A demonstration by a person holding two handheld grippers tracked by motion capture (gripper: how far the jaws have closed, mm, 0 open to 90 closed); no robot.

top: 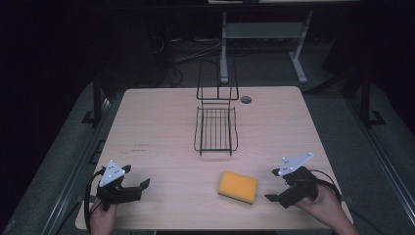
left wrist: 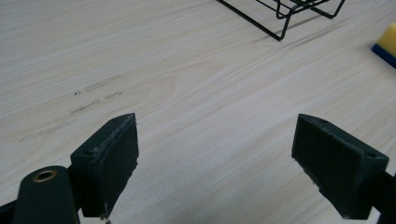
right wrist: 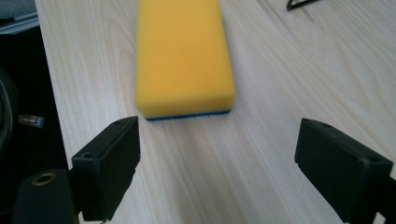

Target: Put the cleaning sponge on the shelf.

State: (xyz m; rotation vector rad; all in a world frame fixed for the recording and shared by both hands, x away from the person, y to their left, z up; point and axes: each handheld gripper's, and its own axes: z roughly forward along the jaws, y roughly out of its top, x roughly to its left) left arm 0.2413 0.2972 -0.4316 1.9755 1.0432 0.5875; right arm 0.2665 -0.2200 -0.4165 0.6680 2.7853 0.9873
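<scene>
A yellow sponge (top: 238,187) with a blue underside lies flat on the light wood table (top: 161,127), near the front edge and right of centre. In the right gripper view the sponge (right wrist: 183,56) sits just beyond the jaws, lengthwise. My right gripper (top: 274,198) is open a short way to the sponge's right, with nothing between its jaws, as the right gripper view (right wrist: 217,163) confirms. At the front left my left gripper (top: 141,186) is also open over bare wood (left wrist: 215,161). A black wire rack (top: 216,125) stands at mid-table behind the sponge.
The rack's corner (left wrist: 285,14) and an end of the sponge (left wrist: 386,44) appear at the top right of the left gripper view. A round grommet hole (top: 245,99) sits near the table's far edge. Faint marks (top: 141,147) show on the wood left of the rack.
</scene>
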